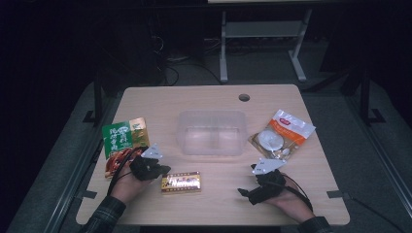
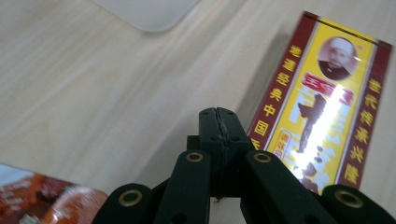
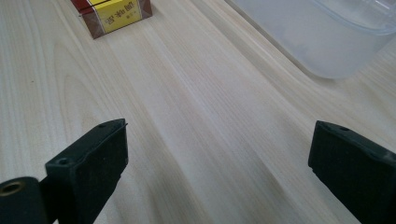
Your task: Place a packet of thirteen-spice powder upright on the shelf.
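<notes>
Black jaws of the left gripper point(image 2: 219, 122) fill the bottom of the left gripper view, pressed flat together with nothing between them. Just to their right, at the right edge of that frame, lies the red-and-yellow box point(image 2: 322, 100), flat on the tabletop point(image 2: 93, 84), its glossy face throwing a bright glare. In the high view the same left gripper point(image 1: 163, 170) sits at lower left of centre, with the box point(image 1: 181, 182) just beside it, near but apparently not touching. I judge the box to be light and stiff, a small carton with hard edges; its shiny wrap looks slippery, so a pinch across the two long sides, near the middle, seems safer than a grab at a corner or on the glossy top. The jaws would first have to part, since closed as they are they can only nudge it. Beyond the box, at the centre of the high view, stands the clear plastic tub point(image 1: 211, 132), empty as far as I can tell. A green-and-brown pouch point(image 1: 124, 141) lies at the left, partly under the left hand, and a white-and-orange bag point(image 1: 282, 135) at the right. Lower right, the right gripper point(image 1: 248, 193) rests low with its jaws spread wide over bare wood.
</notes>
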The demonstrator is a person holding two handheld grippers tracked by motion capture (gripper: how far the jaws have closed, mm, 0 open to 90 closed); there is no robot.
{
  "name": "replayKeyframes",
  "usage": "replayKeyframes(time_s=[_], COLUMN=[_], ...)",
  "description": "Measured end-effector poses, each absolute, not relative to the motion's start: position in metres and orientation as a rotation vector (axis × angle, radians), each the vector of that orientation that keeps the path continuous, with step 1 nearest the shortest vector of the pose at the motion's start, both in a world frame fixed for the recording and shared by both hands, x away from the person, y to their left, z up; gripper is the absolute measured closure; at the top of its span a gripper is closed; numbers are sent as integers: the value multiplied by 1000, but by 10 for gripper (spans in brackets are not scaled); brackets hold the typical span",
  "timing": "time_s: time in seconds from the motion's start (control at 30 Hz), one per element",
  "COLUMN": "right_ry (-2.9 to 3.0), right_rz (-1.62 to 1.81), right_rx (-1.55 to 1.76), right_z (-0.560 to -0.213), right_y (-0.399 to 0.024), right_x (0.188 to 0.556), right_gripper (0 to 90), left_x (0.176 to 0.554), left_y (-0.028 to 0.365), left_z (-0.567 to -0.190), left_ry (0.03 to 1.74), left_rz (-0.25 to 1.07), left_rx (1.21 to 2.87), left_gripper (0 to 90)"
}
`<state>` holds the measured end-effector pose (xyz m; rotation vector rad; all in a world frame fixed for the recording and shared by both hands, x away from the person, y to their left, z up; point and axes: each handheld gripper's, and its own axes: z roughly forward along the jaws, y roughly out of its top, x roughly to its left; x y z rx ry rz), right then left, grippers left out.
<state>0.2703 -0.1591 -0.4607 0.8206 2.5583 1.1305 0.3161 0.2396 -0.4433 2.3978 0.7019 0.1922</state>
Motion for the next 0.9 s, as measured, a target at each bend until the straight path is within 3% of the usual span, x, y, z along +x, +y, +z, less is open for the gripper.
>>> replayKeyframes(time_s=[0.5,0.6,0.9], right_ry=[2560,2560,2555], right_rz=[1123,1125,1123], right_rx=[818,814,820], right_z=[-461,-461,-460], right_y=[-158,-158,-158], right_x=[271,270,271], right_gripper=[45,45,39], left_x=[277,277,251], left_y=[231,233,224], left_z=[-439,-432,-428], left_ry=[671,678,698], left_rz=[89,108,137], left_rx=[2342,2324,2338], left_gripper=[890,818,389])
